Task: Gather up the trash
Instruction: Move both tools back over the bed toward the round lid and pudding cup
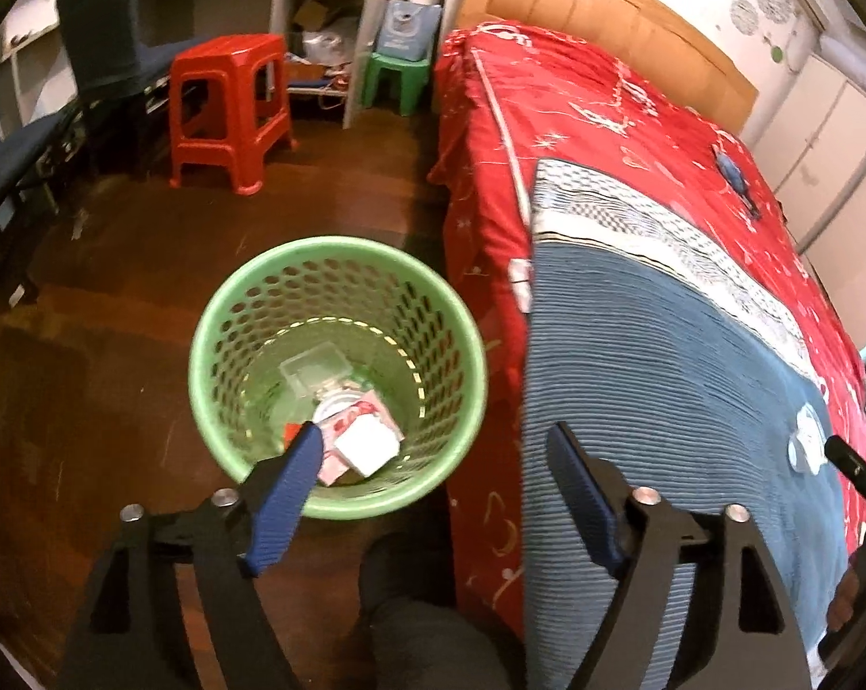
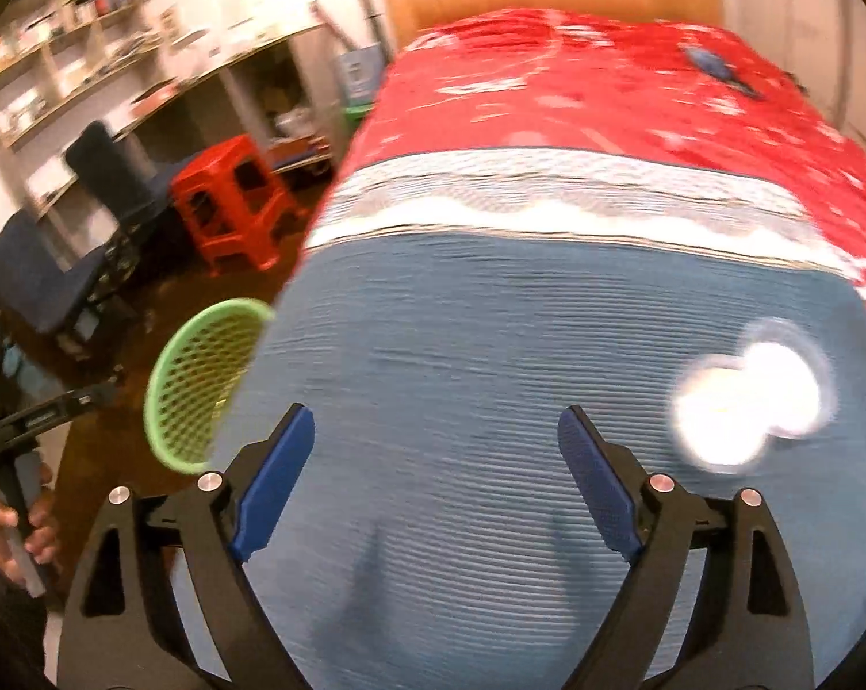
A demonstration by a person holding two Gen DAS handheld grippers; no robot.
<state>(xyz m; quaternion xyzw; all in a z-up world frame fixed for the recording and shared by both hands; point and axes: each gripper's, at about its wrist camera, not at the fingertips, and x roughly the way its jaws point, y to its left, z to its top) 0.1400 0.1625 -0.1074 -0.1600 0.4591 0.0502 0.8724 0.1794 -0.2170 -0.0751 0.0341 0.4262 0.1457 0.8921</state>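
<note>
A green perforated trash basket (image 1: 249, 310) stands on the wooden floor beside the bed; it also shows in the right wrist view (image 2: 186, 379). Inside lie a clear plastic tray (image 1: 315, 371) and a pink-and-white wrapper (image 1: 361, 440). My left gripper (image 1: 436, 431) is open and empty above the basket's near rim and the bed edge. A white, shiny piece of trash (image 2: 749, 402) lies on the blue blanket (image 2: 490, 374), blurred; it shows in the left wrist view (image 1: 804, 440) too. My right gripper (image 2: 436, 417) is open and empty over the blanket, left of that trash.
The bed has a red cover (image 1: 605, 115) and a wooden headboard (image 1: 605, 6). A small blue object (image 1: 735, 172) lies on the red cover. A red stool (image 1: 229, 109), a green stool (image 1: 395, 80), dark blue chairs (image 1: 105, 46) and shelving stand across the floor.
</note>
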